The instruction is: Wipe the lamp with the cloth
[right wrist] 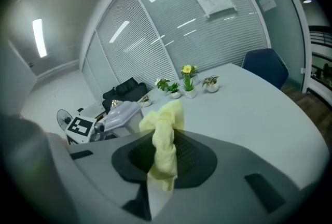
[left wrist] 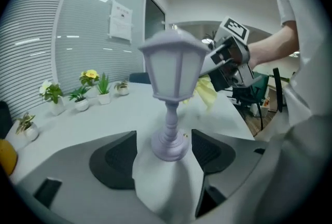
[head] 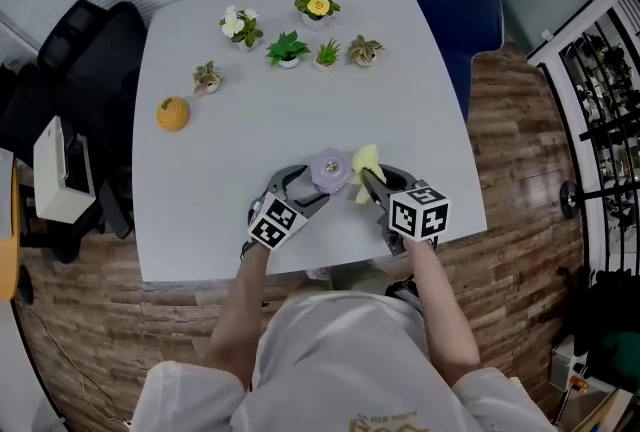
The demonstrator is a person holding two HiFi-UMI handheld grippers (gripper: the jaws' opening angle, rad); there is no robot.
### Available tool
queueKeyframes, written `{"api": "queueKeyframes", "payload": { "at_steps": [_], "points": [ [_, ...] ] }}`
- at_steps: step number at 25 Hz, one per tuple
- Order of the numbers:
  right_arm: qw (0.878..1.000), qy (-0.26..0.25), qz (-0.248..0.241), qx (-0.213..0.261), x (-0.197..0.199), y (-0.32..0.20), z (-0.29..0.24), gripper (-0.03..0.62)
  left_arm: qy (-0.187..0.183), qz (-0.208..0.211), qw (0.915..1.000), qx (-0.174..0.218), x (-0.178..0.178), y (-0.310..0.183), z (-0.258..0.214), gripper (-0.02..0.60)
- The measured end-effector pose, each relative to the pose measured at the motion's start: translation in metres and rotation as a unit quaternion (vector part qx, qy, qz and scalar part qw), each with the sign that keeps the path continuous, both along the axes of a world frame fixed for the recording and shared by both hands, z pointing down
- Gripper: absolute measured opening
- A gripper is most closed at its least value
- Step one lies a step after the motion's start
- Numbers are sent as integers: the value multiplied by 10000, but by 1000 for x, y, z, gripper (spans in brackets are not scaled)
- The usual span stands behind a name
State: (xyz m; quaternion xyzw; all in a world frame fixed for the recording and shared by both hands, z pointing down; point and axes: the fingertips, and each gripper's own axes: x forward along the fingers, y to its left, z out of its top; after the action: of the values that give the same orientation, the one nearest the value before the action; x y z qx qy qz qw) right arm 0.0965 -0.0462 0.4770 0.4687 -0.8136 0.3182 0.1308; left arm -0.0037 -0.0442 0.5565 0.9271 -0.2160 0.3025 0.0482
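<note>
Near the front edge of the white table (head: 430, 100), roughly in the middle, is the pale purple lamp (head: 330, 170), a small lantern on a turned stem with a round foot; it is close to upright, with its roof towards the head camera. The left gripper (head: 298, 188) comes at it from the near left; in the left gripper view its jaws stand wide apart, one on each side of the foot, and clamp it between their dark pads; the stem and lantern head rise clear above the jaws. I cannot tell whether the foot rests on the table top or hangs just over it.

The right gripper (head: 368, 182) comes in from the near right; its jaws are closed together on the yellow cloth (head: 366, 162), which sticks out past the tips in a crumpled bunch. The bunch sits just beside the lantern head, on its right; I cannot tell whether it touches. In the right gripper view the lamp shows to the left of the cloth, with the left gripper's marker cube beyond it.

Along the far side of the table stand five small potted plants (head: 288, 50) in a loose row; a round orange thing (head: 172, 113) lies near the left edge, well apart from the lamp; a blue chair (head: 465, 20) stands at the far right corner.
</note>
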Motion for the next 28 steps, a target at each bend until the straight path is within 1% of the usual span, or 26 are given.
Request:
{"api": "queueKeyframes", "payload": {
  "at_steps": [2, 4, 6, 8, 10, 12, 13, 14, 15, 16, 18, 19, 21, 23, 26, 28],
  "points": [
    [9996, -78, 243, 132, 8, 2, -12, 77, 327, -352, 9988, 52, -5, -1, -21, 318],
    [9982, -111, 504, 290, 15, 4, -26, 77, 610, -672, 9958, 101, -12, -1, -40, 318],
    [9961, -39, 740, 469, 22, 8, -38, 78, 868, -926, 9918, 154, -20, 1, -58, 318],
    [9933, 159, 908, 698, 26, 12, -51, 78, 1101, -1136, 9871, 237, -28, 2, -77, 318],
    [9895, 406, 1003, 960, 28, 17, -65, 78, 1398, -1377, 9800, 336, -36, 3, -99, 318],
    [9858, 574, 1024, 1200, 26, 21, -79, 80, 1794, -1613, 9693, 478, -44, 5, -127, 309],
    [9841, 633, 1023, 1303, 24, 23, -85, 80, 1950, -1682, 9646, 576, -46, 7, -140, 295],
    [9824, 689, 1025, 1400, 23, 25, -91, 80, 2041, -1718, 9613, 692, -48, 9, -152, 254],
    [9806, 745, 1030, 1494, 22, 26, -97, 80, 2082, -1736, 9591, 814, -48, 11, -163, 184],
    [9786, 801, 1033, 1589, 20, 27, -103, 80, 2104, -1758, 9572, 926, -48, 13, -172, 136],
    [9747, 901, 1014, 1778, 16, 27, -115, 80, 2140, -1867, 9526, 1089, -49, 13, -189, 67],
    [9729, 936, 990, 1868, 14, 28, -120, 80, 2152, -1950, 9501, 1138, -50, 13, -197, 22],
    [9700, 966, 947, 2020, 9, 30, -130, 80, 2178, -2108, 9460, 1153, -52, 11, -207, 9],
    [9688, 916, 946, 2102, 6, 32, -136, 80, 2180, -2226, 9440, 1088, -54, 10, -214, 3],
    [9695, 734, 1003, 2114, 3, 36, -140, 80, 2155, -2271, 9442, 1023, -55, 12, -219, 3],
    [9694, 726, 990, 2125, 1, 38, -140, 80, 2142, -2260, 9447, 1032, -54, 13, -221, 3]
  ]
}}
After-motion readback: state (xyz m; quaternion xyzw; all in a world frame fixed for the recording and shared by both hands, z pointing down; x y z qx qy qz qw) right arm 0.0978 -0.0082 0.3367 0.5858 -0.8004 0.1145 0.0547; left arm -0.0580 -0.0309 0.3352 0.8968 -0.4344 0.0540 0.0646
